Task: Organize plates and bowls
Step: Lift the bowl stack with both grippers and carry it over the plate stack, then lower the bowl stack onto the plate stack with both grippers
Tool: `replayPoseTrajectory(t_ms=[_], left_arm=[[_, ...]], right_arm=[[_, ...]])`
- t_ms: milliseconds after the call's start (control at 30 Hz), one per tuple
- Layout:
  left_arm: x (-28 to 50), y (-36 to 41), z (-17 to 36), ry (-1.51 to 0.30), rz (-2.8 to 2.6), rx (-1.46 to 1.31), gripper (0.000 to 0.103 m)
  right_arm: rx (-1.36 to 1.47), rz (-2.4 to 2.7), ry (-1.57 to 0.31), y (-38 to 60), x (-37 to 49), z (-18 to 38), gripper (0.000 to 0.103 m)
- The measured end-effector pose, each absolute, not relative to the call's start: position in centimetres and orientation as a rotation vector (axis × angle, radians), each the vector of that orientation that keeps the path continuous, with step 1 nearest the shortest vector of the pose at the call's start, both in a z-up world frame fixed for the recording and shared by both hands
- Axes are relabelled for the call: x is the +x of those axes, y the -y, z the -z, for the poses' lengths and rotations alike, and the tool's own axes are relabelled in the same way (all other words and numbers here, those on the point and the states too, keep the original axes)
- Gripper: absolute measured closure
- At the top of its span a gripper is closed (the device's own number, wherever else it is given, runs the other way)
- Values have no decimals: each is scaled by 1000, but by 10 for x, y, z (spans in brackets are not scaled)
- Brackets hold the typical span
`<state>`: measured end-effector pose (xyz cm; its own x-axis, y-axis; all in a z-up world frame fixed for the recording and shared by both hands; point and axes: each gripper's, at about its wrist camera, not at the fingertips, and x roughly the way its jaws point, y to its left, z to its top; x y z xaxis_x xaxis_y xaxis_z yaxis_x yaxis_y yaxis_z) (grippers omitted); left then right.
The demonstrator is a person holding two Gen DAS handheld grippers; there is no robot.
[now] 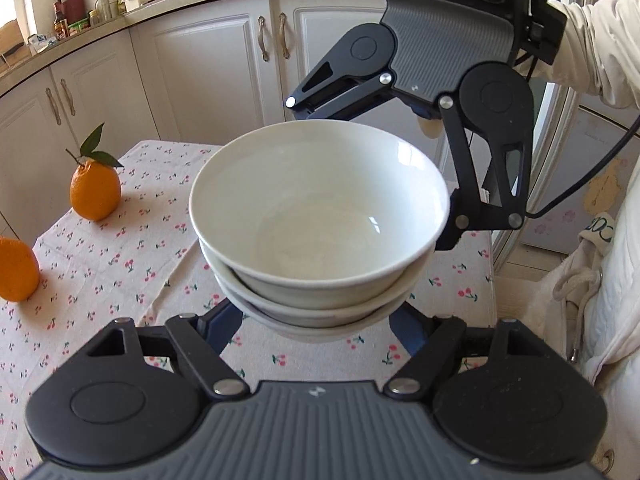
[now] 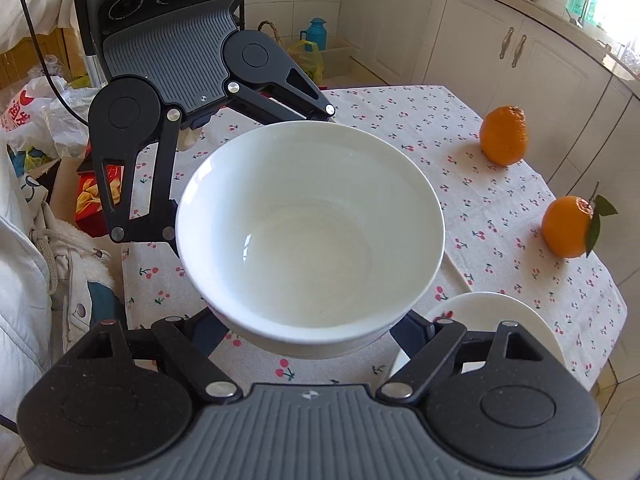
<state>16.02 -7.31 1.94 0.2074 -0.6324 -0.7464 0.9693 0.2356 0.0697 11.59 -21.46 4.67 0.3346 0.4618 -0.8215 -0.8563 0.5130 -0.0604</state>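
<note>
- The stack of white bowls (image 1: 316, 232) hangs in the air above the cloth-covered surface (image 1: 120, 264), carried between both tools; three nested rims show in the left wrist view.
- The left gripper (image 1: 316, 320) has its jaws clenched on the near underside of the stack; the blue pads reach under the lowest bowl on either side.
- The right gripper (image 2: 312, 332) grips the opposite side in the same way, jaws closed against the bowl wall rather than released. Each tool shows in the other's camera across the bowls.
- Step in hand, as I judge it: a two-handed carry of the stacked bowls, clear of the surface, toward wherever they are to be stored. Where that is, no view shows.
- The next move calls for both hands travelling together and staying level; if one leads, the nested bowls could tilt or slip.
- A white plate (image 2: 492, 320) lies on the surface just right of the right gripper, near that edge, and is still to be dealt with.
- Two oranges (image 2: 504, 136) (image 2: 568, 226) sit toward one side of the surface, well apart from the stack, so they should not hinder it.
- Open room: bare cloth lies below the bowls; cabinets (image 1: 208, 68) stand beyond the far edge, and a person's pale sleeve (image 1: 596, 40) is at the right.
</note>
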Motion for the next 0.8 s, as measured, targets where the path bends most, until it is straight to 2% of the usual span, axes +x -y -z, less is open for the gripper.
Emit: replayPoseTrajectory(t_ms=[333,800], left_arm=[[191,130,-21,-589,1278,636,23],[222,183,4,-607,1301,649,23]], right_arm=[[-554,-803,-830,271,131,-57,14],[-508,-714,-872,316,159,-34,13]])
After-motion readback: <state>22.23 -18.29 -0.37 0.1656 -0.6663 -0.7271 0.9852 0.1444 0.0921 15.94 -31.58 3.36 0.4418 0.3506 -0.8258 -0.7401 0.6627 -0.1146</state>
